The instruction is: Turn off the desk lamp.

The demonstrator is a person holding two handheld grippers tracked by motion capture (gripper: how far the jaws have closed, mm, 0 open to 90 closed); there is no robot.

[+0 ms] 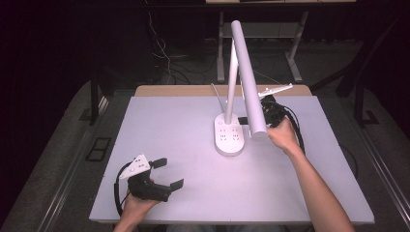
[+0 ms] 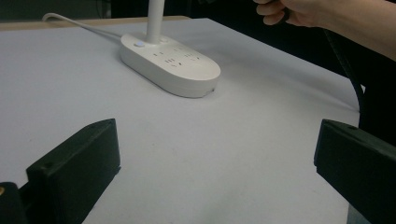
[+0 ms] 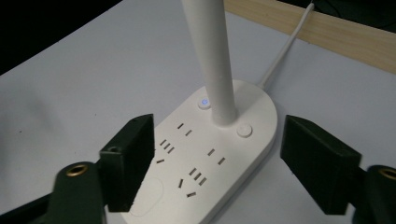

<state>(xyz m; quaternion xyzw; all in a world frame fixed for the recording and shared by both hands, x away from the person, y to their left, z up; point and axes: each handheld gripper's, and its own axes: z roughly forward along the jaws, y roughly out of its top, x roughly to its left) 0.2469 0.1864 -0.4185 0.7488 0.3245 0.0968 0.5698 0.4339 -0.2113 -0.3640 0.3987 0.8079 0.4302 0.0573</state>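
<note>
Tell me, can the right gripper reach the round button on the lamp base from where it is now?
Probably yes. The right gripper hangs over the lamp base with its jaws apart and nothing between them. The round button lies uncovered beside the lamp post, which stands close and may crowd one jaw.

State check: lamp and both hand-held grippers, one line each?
Lamp: upright on table, head unlit, small blue light on at base.
Left hand-held gripper: open, holding nothing, low over table.
Right hand-held gripper: open, jaws flanking lamp base, not gripping.
</note>
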